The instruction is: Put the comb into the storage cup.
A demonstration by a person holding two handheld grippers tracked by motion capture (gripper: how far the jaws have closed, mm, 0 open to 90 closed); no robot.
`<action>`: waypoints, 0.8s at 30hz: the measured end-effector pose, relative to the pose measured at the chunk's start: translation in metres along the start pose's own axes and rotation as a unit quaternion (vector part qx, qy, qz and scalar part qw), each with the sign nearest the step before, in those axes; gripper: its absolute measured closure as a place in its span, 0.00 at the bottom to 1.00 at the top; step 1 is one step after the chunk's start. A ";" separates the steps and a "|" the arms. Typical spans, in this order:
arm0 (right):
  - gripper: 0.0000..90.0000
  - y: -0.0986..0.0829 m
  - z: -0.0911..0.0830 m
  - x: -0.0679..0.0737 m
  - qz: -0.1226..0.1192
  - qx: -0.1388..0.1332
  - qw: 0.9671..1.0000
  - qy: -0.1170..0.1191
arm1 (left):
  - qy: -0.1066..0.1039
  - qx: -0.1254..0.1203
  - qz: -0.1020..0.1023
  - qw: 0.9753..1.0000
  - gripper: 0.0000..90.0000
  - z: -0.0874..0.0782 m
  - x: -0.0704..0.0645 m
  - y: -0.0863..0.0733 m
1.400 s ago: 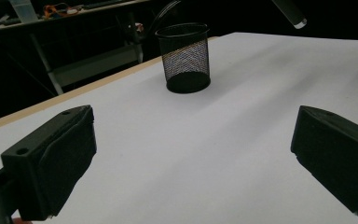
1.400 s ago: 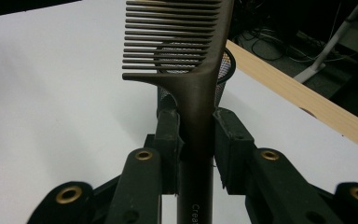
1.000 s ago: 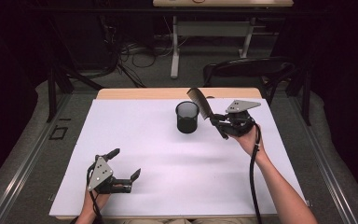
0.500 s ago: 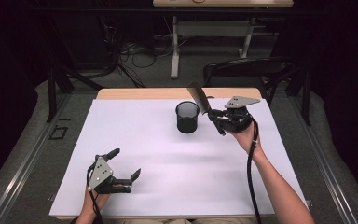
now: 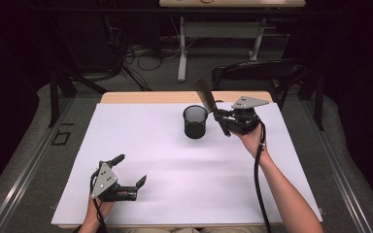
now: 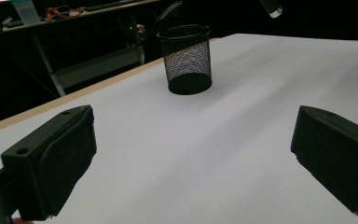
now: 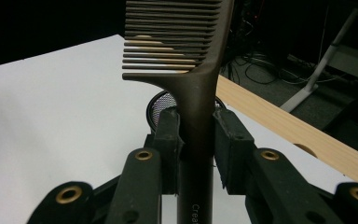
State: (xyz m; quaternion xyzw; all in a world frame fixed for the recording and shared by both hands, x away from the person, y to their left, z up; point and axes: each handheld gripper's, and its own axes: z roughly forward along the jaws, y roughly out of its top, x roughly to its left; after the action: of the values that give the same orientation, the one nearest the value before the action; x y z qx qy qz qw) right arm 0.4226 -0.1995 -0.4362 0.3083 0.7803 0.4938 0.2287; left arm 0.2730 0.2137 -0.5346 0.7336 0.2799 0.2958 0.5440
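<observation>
A black mesh cup (image 5: 195,122) stands upright on the white table top (image 5: 175,189), toward the back middle; the same cup (image 6: 187,59) shows ahead in the left gripper view. My right gripper (image 5: 222,118) is shut on the handle of a dark brown comb (image 5: 208,100), held tilted in the air just right of the cup. In the right gripper view the comb (image 7: 190,60) stands between the jaws with its teeth up, and the cup's rim (image 7: 161,103) peeks out behind. My left gripper (image 5: 130,171) rests open at the front left, holding nothing.
The table's wooden back edge (image 5: 145,97) runs behind the cup. A dark chair (image 5: 257,73) stands beyond the table at the right. Cables and a desk frame (image 5: 182,48) lie on the floor farther back.
The right gripper has carried the comb slightly left and back, closer to the cup. The left gripper has stayed where it was.
</observation>
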 end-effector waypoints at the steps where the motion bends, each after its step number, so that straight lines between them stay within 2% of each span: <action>1: 0.81 0.000 0.001 0.000 0.001 -0.002 1.000 0.000 | -0.001 0.000 0.000 1.000 0.00 0.000 0.000 0.000; 15: 0.81 0.008 0.006 0.001 0.003 -0.017 1.000 -0.004 | -0.001 -0.001 -0.001 1.000 0.00 0.001 0.000 0.000; 24: 0.81 0.013 0.010 0.002 0.007 -0.038 0.999 -0.005 | -0.003 0.000 -0.002 1.000 0.00 0.003 0.001 0.000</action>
State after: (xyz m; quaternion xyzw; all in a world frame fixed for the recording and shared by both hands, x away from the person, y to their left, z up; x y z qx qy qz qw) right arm 0.4310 -0.1873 -0.4286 0.3077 0.7575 0.5231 0.2406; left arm 0.2761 0.2124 -0.5350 0.7339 0.2795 0.2928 0.5455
